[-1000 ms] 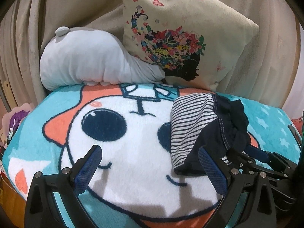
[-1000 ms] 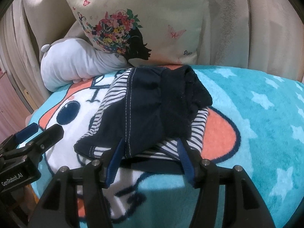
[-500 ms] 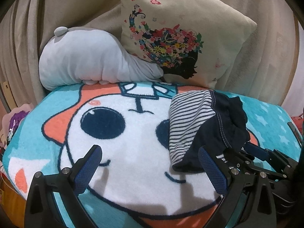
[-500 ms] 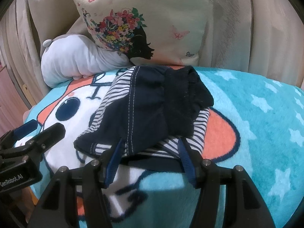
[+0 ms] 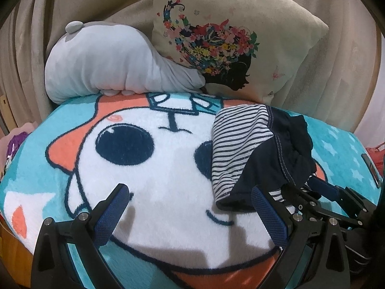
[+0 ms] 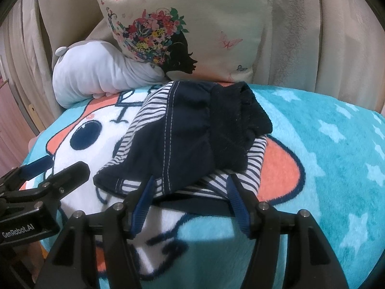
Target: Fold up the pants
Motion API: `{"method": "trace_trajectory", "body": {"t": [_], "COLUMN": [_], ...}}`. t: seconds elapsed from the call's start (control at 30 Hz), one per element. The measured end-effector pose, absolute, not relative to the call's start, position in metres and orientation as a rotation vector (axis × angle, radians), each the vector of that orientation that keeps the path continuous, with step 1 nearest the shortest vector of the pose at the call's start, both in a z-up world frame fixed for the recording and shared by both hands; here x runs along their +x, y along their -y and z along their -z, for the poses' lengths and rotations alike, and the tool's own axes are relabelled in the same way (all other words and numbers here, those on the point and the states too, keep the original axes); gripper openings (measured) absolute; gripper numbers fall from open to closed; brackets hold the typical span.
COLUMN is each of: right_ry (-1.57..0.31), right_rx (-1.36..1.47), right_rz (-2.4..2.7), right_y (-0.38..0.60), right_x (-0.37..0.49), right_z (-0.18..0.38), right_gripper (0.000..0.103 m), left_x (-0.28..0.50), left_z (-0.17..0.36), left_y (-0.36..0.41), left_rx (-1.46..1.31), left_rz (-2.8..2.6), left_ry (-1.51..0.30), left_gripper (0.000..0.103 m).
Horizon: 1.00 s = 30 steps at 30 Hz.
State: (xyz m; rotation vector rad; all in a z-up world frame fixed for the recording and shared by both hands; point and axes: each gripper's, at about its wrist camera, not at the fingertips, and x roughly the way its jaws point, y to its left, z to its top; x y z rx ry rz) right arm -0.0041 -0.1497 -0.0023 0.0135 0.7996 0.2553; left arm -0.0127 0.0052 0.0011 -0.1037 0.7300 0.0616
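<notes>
The pants (image 6: 192, 139) are small, navy with a blue-and-white striped lining, and lie folded in a loose heap on the cartoon blanket (image 6: 324, 159). In the left wrist view the pants (image 5: 250, 149) lie to the right. My left gripper (image 5: 190, 207) is wide open and empty over the blanket's white face, its right finger next to the pants' near corner. My right gripper (image 6: 190, 197) is open at the pants' near edge, a finger on each side of the hem, gripping nothing. It also shows in the left wrist view (image 5: 312, 192).
A grey plush toy (image 5: 115, 65) and a beige floral cushion (image 5: 228, 36) lean against the beige draped backrest behind the blanket. Purple and pink things (image 5: 14, 142) lie off the left edge. The left gripper body (image 6: 36, 192) sits at the right wrist view's lower left.
The pants lie the same. Both grippers have drawn back and tilted slightly; the scene sits a little lower in both views. The jaws have not changed.
</notes>
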Motion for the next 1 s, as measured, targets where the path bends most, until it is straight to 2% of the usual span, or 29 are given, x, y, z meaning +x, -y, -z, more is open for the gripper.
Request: {"method": "trace_trajectory", "body": {"t": [1.0], "right_ry": [-0.793], "right_rx": [-0.031], "right_rz": [-0.253], "right_y": [0.1515], "right_x": [-0.0078], "right_z": [0.0008], "right_gripper": [0.062], "left_x": [-0.0108], "left_z": [0.0024], "left_y": [-0.0008], "left_rx": [-0.125], "left_rz": [-0.014], "left_ry": [-0.748], "left_gripper": [0.102]}}
